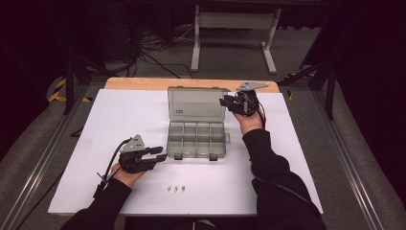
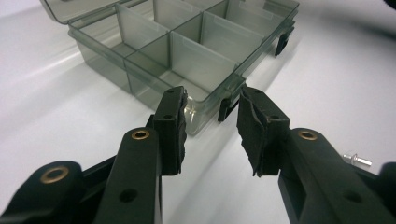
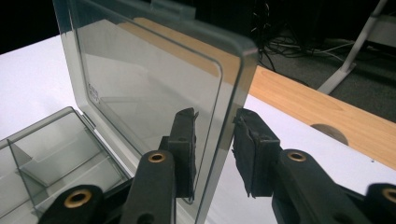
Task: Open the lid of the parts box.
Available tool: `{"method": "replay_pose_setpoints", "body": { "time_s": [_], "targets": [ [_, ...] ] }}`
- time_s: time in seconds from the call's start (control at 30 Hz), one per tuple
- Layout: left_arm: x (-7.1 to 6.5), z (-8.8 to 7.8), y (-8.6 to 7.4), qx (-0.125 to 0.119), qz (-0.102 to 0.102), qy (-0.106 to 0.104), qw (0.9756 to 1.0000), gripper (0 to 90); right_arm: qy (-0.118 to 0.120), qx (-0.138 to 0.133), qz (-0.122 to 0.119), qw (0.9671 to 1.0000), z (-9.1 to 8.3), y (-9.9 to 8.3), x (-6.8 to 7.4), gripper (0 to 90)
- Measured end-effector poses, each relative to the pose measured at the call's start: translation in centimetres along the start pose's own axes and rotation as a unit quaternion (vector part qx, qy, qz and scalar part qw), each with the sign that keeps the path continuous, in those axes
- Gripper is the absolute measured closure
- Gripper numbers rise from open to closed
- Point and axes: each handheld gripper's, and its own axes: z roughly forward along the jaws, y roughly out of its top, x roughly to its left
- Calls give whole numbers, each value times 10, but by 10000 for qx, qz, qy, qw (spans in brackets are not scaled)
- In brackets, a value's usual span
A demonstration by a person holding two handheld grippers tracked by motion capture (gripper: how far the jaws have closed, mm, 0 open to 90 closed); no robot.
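A clear smoky plastic compartment box [image 1: 197,140] lies open mid-table, its lid [image 1: 196,102] standing upright at the back. My left gripper [image 1: 162,153] is at the box's front left corner, jaws open. In the left gripper view [image 2: 212,95] that corner and a black latch [image 2: 225,108] lie just beyond the fingertips, untouched. My right gripper [image 1: 224,101] reaches the lid's right edge. In the right gripper view [image 3: 215,115] the lid [image 3: 154,88] passes between the open jaws, one pad [image 3: 185,149] seen through the plastic, with a small gap on the other side.
Three small metal pins [image 1: 175,188] lie on the white table top [image 1: 119,120] in front of the box; one pin [image 2: 357,160] shows beside the left jaw. A wooden table edge [image 1: 143,84] runs behind, then floor with cables and a white stand [image 1: 234,21].
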Motion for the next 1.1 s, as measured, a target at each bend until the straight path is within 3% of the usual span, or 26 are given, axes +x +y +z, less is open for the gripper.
{"method": "replay_pose_setpoints", "body": {
  "time_s": [0.37, 0.4, 1.1],
  "targets": [
    [0, -12, -6, -134, -172, 50, 9997, 606, 6, 170, 173, 9997, 13, -5, -8, 686],
    [1, -13, -6, -136, -94, 102, 9998, 606, 1, 193, 189, 9996, 14, -6, -8, 686],
    [2, -17, -8, -154, -166, 118, 9997, 603, 290, 601, 716, 9952, 30, -28, -23, 647]
  ]
}}
